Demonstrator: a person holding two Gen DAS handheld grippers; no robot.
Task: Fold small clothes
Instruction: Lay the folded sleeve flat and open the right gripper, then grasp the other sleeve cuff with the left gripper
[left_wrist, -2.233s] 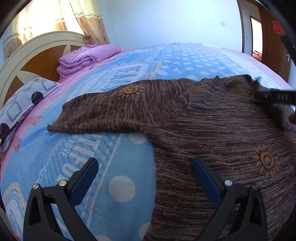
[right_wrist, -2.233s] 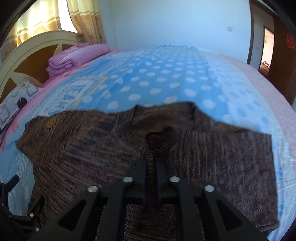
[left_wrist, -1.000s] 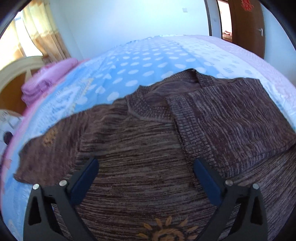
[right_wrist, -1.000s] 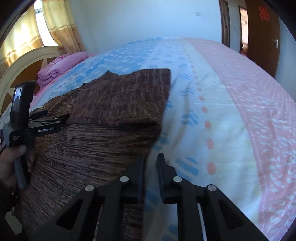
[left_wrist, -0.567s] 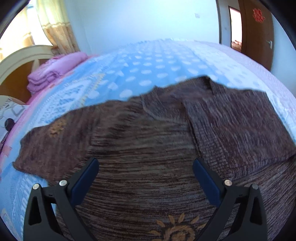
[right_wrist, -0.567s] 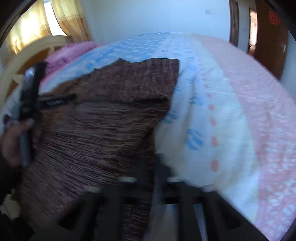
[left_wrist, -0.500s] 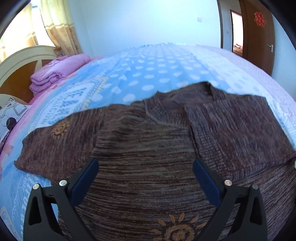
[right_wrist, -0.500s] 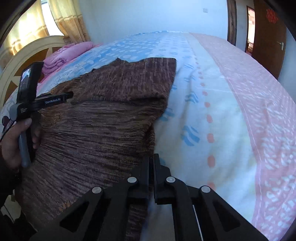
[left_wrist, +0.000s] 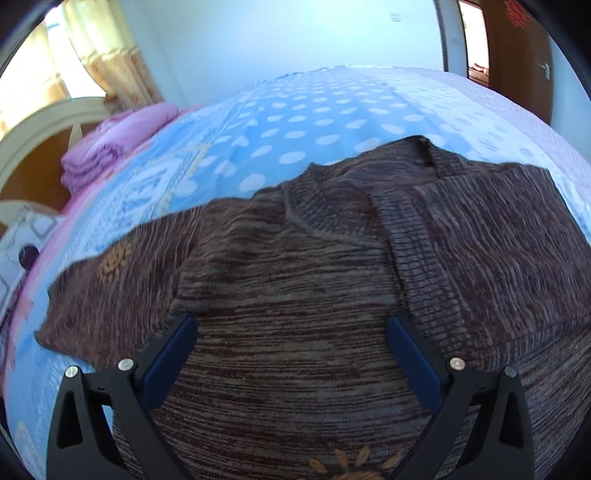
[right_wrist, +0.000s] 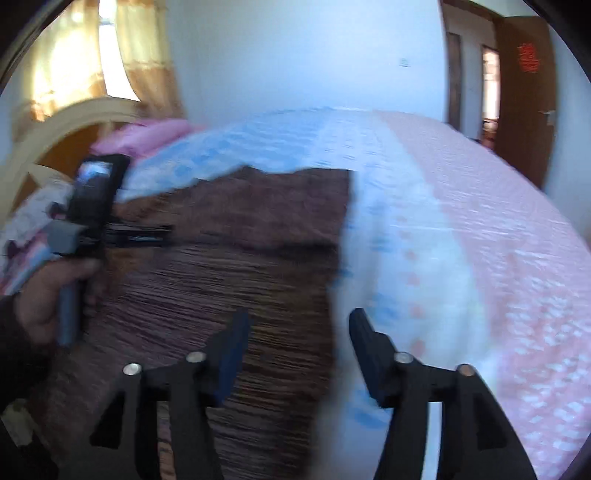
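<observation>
A brown knit sweater (left_wrist: 314, 295) with orange sun motifs lies flat on the bed. Its right sleeve (left_wrist: 498, 251) is folded in over the body; its left sleeve (left_wrist: 110, 288) stretches out to the left. My left gripper (left_wrist: 291, 332) is open and empty above the sweater's body. My right gripper (right_wrist: 299, 328) is open and empty, over the sweater's right edge (right_wrist: 332, 280). The sweater (right_wrist: 221, 266) shows blurred in the right wrist view, with the left gripper (right_wrist: 140, 232) and the hand holding it at the left.
The bed has a blue dotted cover (left_wrist: 332, 118) and a pink band (right_wrist: 498, 240) on the right. Folded pink bedding (left_wrist: 110, 147) and a pillow (left_wrist: 22, 243) lie by the headboard (left_wrist: 44, 125). A brown door (right_wrist: 524, 92) stands at the far right.
My right gripper has opened; it was shut half a second ago at the sweater's right edge. It has risen a little. The left gripper has stayed open over the sweater's body.
</observation>
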